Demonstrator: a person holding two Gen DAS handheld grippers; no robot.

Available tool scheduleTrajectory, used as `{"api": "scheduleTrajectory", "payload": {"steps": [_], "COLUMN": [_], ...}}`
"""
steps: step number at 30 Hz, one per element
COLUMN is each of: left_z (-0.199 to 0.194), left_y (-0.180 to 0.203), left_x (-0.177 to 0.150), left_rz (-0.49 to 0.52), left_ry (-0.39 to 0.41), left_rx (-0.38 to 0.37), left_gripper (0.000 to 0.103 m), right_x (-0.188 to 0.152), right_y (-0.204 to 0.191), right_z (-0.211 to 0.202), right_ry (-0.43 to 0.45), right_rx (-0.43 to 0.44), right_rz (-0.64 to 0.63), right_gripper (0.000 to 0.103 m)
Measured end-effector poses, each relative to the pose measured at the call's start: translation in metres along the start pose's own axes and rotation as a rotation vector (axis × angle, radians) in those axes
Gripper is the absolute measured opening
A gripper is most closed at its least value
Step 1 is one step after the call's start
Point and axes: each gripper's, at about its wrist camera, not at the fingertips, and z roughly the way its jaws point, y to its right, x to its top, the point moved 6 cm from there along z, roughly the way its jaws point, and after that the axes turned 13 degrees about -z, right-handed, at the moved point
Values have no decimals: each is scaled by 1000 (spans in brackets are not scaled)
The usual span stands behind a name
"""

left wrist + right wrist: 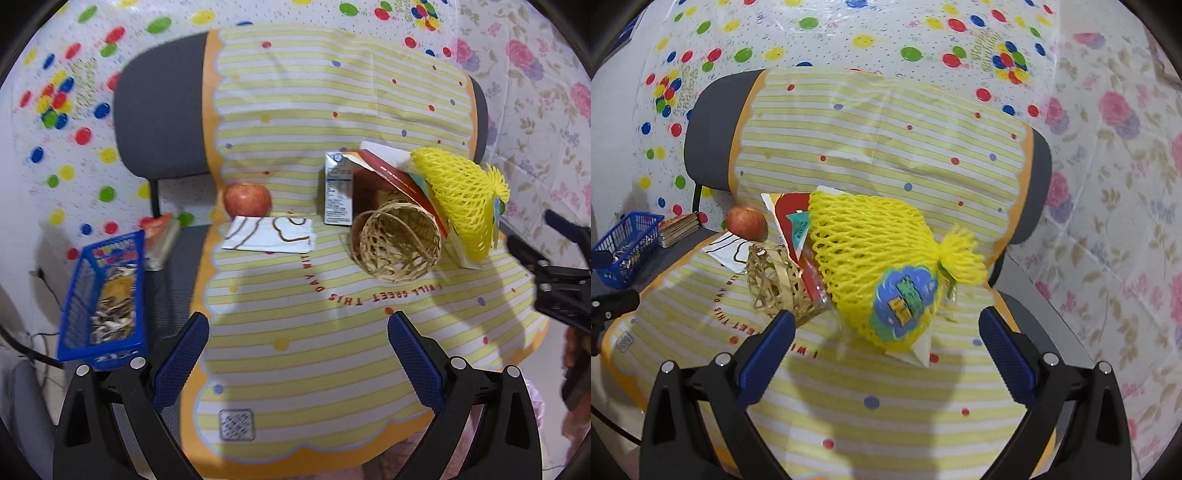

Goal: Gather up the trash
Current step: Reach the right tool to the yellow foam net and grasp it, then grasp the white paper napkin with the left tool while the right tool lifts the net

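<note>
On the striped yellow cloth (295, 350) over a chair seat lies a tipped wicker basket (397, 243) with a milk carton (338, 190), a red packet (399, 181) and a yellow foam net (461, 199) leaning behind it. An apple (247, 199) and a flat white wrapper (269, 234) lie to the left. My left gripper (297, 332) hovers open above the cloth, well short of them. In the right wrist view my right gripper (886, 328) stands open, close in front of the yellow foam net (871, 258) beside the basket (775, 284). The apple (746, 221) sits farther left.
A blue plastic crate (103, 299) with scraps inside stands on a grey surface left of the chair, a stack of cards (162, 236) behind it. The chair's grey backrest (159, 110) rises at the rear. Patterned plastic sheeting (1108, 184) covers the walls around.
</note>
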Motion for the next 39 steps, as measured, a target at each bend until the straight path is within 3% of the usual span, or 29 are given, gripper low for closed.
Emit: {"api": "scheduleTrajectory", "payload": {"steps": [3,5,11,14,16,18,20,27,33,39], "left_z": [10,16,27,27,25,21,15,0,3,7], "left_y": [-1,-2,1,3,5,6,9,38,72,109], "left_x": [6,8,9,8,7,7,8,-1,-17,-14], "left_rz": [-9,-23,-35,-17,-7,0,7,48,103,125], "left_ry": [-4,-18,-25,-22,-19,-12,0,22,4,28], "left_rx": [10,5,-20,-15,-11,-10,-9,-52,-84,-129], "left_gripper": [96,96,96,96,96,96,96,96,96,96], "right_x": [8,15,22,22,21,22,24,-3,-41,-75], "right_y": [-6,-8,-8,-2,0,4,16,83,113,124], "right_z": [21,31,63,76,77,73,57,-26,-97,-116], "right_ry": [1,5,-16,-39,-39,-28,2,100,185,178], "right_rx": [21,23,21,26,19,10,-20,-107,-145,-150], "right_rz": [-57,-81,-114,-79,-70,-61,-22,203,345,435], "right_gripper": [80,76,76,48,42,20,15,14,14,14]}}
